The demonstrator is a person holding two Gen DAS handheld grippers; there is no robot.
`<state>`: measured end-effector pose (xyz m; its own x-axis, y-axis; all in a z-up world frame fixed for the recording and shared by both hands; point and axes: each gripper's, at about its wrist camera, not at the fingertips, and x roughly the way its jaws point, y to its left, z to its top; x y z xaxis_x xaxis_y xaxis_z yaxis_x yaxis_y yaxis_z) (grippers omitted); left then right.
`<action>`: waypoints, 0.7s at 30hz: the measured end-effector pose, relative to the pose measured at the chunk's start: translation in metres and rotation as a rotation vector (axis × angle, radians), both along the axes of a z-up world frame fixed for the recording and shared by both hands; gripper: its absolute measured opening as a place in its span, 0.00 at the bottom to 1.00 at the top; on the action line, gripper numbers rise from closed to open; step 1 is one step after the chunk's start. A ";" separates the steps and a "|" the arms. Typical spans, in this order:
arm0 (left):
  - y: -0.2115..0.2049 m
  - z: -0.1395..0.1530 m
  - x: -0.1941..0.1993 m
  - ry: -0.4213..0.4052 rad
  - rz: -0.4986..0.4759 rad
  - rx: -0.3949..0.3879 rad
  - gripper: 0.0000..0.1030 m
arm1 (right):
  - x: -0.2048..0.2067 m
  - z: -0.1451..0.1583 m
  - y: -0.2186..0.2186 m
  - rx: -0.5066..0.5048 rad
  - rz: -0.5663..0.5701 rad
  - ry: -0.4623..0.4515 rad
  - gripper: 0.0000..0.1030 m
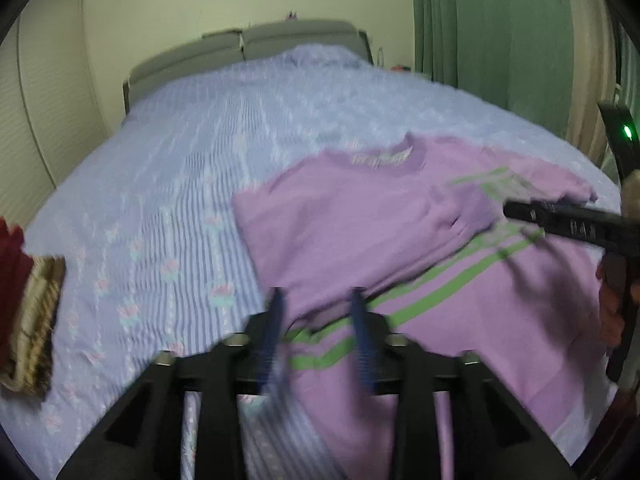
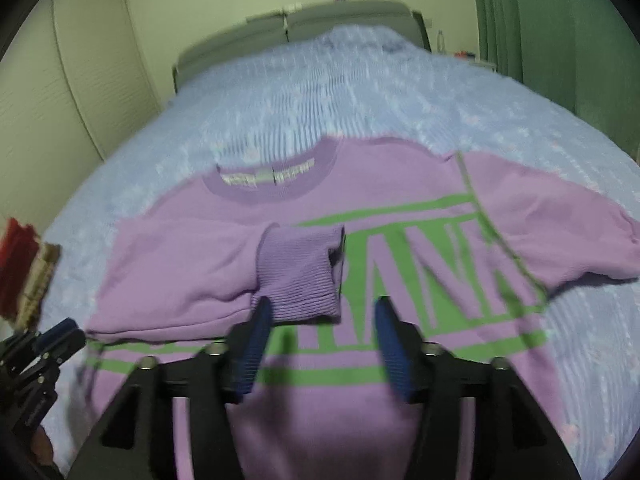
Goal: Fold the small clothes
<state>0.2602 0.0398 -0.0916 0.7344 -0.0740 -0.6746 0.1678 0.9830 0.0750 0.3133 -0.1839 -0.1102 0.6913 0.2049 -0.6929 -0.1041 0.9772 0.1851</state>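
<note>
A lilac sweatshirt (image 2: pixel 360 216) with green lettering and stripes lies spread on the bed's blue striped bedspread (image 2: pixel 320 92), neckline toward the grey headboard (image 2: pixel 304 20). One sleeve is folded across the chest, its ribbed cuff (image 2: pixel 298 276) just ahead of the right gripper (image 2: pixel 322 312), which hovers over the garment with its blue-padded fingers (image 2: pixel 256 336) spread wide and nothing between them. The left gripper (image 1: pixel 318 300) sits over the near-left edge of the sweatshirt (image 1: pixel 360 232), fingers parted and holding no cloth that can be made out; the picture is blurred there. To the far left of both tools, a folded red and tan garment pile (image 1: pixel 28 308) rests on the bedspread.
</note>
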 end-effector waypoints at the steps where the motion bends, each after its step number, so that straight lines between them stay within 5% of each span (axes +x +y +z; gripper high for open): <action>1: -0.008 0.013 -0.002 -0.028 -0.007 -0.020 0.52 | -0.008 0.006 -0.005 0.003 -0.006 -0.016 0.56; 7: -0.059 0.053 0.006 -0.110 -0.035 -0.083 0.84 | -0.043 0.041 -0.053 0.036 -0.063 -0.110 0.70; 16: -0.164 0.051 0.050 -0.069 -0.118 -0.141 0.90 | -0.043 0.041 -0.147 0.070 -0.220 -0.120 0.70; 21: -0.223 0.046 0.066 -0.070 -0.166 -0.090 0.91 | -0.042 0.022 -0.214 0.176 -0.361 -0.102 0.70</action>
